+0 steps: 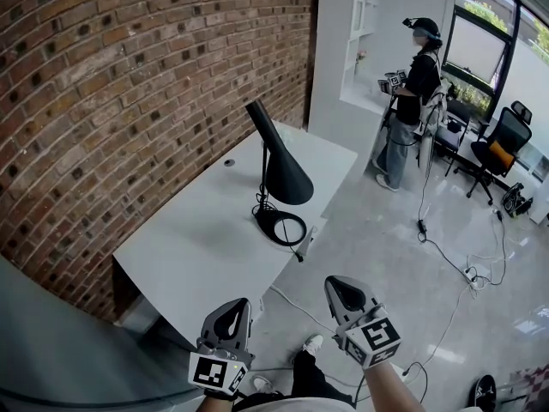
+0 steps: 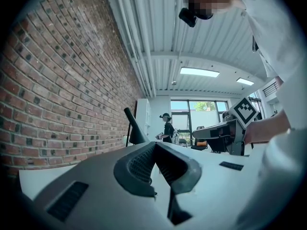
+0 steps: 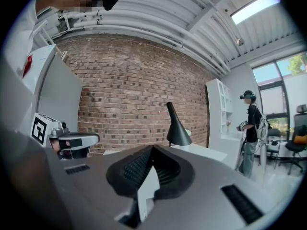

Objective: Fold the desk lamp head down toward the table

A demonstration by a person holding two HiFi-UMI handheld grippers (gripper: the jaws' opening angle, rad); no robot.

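A black desk lamp (image 1: 283, 177) stands on the white table (image 1: 193, 239), its cone head angled downward over its round base (image 1: 280, 227). Both grippers hang well short of the table, over the floor, and touch nothing. My left gripper (image 1: 230, 307) is shut and empty, as is my right gripper (image 1: 345, 290). In the left gripper view the left gripper (image 2: 154, 145) points level at the distant lamp (image 2: 135, 131), with the right gripper (image 2: 218, 131) alongside. In the right gripper view the right gripper (image 3: 153, 150) faces the lamp (image 3: 176, 127); the left gripper (image 3: 72, 140) shows at left.
A brick wall (image 1: 129, 84) runs along the table's far side. A white shelf unit (image 1: 364, 41) stands behind it. Another person (image 1: 416, 93) stands at the back right near an office chair (image 1: 506, 148). Cables (image 1: 463, 269) trail across the floor.
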